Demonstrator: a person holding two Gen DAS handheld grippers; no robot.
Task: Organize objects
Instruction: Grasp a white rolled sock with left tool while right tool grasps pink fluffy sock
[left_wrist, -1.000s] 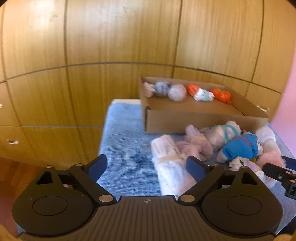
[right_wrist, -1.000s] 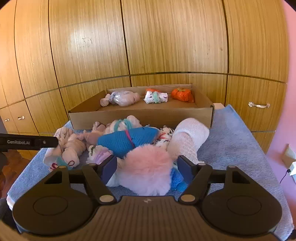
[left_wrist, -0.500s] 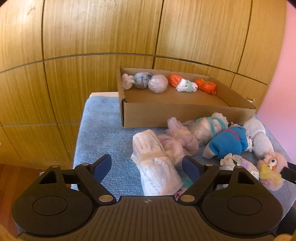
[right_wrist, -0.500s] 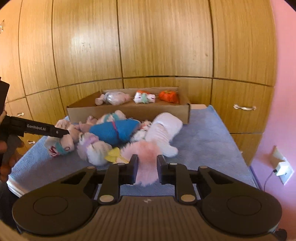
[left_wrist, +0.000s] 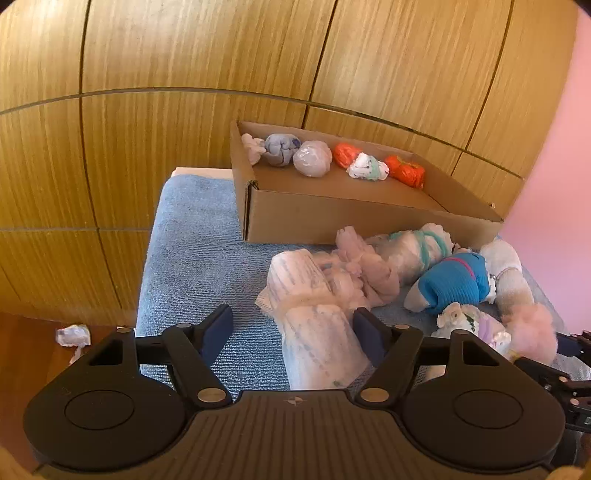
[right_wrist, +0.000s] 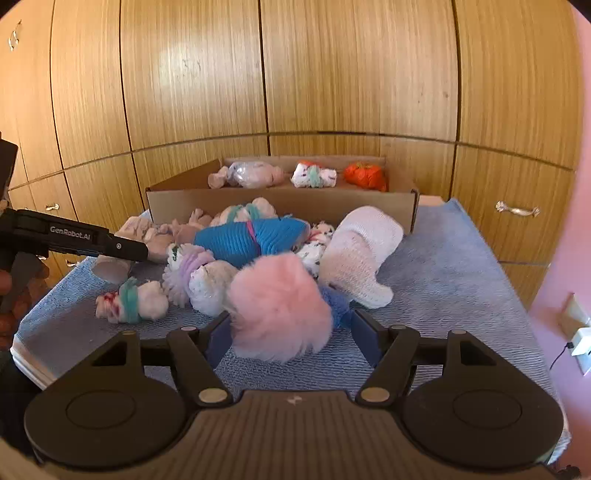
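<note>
Several rolled sock bundles lie in a heap on a blue towel. A cardboard box behind them holds several more bundles. My left gripper is open, its fingers either side of a pale striped bundle. My right gripper is open around a fluffy pink bundle lying on the towel. A blue bundle and a white knitted bundle lie just beyond. The box stands at the back.
Wooden cupboard doors rise right behind the box. A pink wall with a socket is at the right. The left gripper's arm reaches in from the left. A crumpled scrap lies on the floor.
My right gripper was shut on the pink bundle half a second ago and is now open around it, closer to the heap. My left gripper has moved slightly nearer the striped bundle.
</note>
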